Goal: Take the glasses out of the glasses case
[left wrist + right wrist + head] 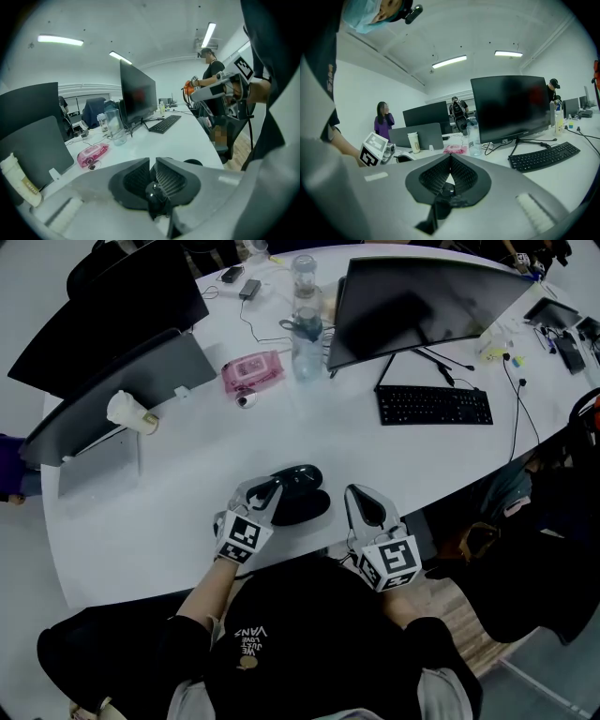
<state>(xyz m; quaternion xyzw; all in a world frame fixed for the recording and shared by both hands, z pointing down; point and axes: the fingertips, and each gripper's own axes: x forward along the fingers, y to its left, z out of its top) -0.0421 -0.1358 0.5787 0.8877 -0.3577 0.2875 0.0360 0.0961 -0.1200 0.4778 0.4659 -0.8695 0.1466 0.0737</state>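
The black glasses case [302, 495] lies on the white counter [187, 484] close to its near edge, between the two grippers. From above I cannot tell whether its lid is shut, and no glasses show.

The left gripper [270, 487] sits at the case's left end. Its fingers [171, 180] stand only a narrow slit apart, with nothing between them. The right gripper [357, 495] hangs just beside the case's right end. Its fingers [461, 176] meet at the tips and hold nothing.

What could go wrong, as I judge it:
- **No room for a grip.** The left slit looks far too narrow for the shell or lid. Pushing in like that would likely shove the case along the smooth counter instead of gripping it.
- **Nothing steadies the case.** With the right fingers closed and off the case, a push from the left could spin it or slide it toward the near edge and off.
- **A slippery shell.** The case looks rounded and glossy, so a pinch on the curve may squirt it out sideways.
- **A lid that springs.** If the lid is sprung, a weak hold could let it snap back.
- **Fragile contents.** Reaching in with hard fingers could scratch a lens or bend an arm if the frame is taken off-centre.
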